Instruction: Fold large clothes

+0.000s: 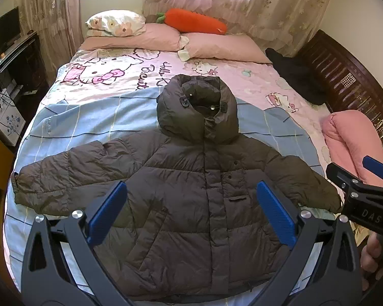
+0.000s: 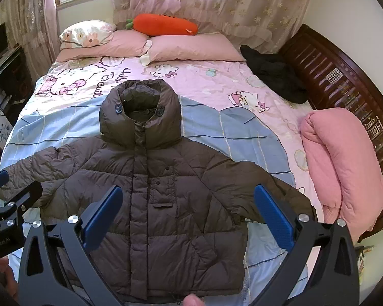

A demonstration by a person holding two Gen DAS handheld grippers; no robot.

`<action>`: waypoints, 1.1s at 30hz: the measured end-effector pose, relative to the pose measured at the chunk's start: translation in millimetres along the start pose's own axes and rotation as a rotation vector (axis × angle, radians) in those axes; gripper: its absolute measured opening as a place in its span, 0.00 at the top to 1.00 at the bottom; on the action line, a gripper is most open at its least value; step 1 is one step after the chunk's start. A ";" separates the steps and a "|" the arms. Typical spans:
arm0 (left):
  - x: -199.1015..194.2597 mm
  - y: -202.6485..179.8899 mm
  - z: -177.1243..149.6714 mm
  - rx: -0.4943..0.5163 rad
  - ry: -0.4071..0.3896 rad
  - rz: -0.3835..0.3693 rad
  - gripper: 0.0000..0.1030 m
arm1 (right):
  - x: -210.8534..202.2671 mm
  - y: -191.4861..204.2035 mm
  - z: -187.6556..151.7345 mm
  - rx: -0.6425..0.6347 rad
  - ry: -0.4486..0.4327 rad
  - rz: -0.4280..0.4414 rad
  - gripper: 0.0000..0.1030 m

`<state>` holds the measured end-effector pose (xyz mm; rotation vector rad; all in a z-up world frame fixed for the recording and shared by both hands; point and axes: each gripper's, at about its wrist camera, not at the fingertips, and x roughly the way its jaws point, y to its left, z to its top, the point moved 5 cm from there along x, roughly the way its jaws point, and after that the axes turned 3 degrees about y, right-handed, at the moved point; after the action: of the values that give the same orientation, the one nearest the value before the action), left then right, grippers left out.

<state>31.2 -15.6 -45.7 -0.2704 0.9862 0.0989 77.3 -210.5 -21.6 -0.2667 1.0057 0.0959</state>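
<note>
Bed point(image 1: 89, 117) carries the puffer jacket point(image 1: 191, 204), laid flat front-up, zipped, hood point(image 1: 196, 109) toward the pillows, both sleeves spread sideways. No fold made yet, I judge. Left claw point(image 1: 189, 216) and right claw point(image 2: 186, 216) hover above the body, both spread wide, nothing between the pads. Suggest: take each cuff, left sleeve point(image 1: 63, 178) first, lay it across the chest, press trapped air out before the hem fold. Puffy fill will spring back. Hidden: hem edge cut off under the claw frames; right cuff point(image 1: 332, 201) partly behind the other claw; back of jacket unseen.
</note>
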 end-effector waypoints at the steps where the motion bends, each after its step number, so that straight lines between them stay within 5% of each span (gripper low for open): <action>1: -0.2 0.4 -0.1 0.000 -0.001 0.000 0.02 | -0.2 0.4 0.3 0.002 -0.001 0.000 0.01; 33: 0.6 8.6 -6.9 -0.005 -0.011 -0.021 0.02 | 3.9 8.4 -2.6 -0.028 0.005 0.002 0.01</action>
<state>24.2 -9.2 -51.4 -0.2847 0.9725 0.0835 75.6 -203.3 -27.7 -0.2915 1.0105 0.1106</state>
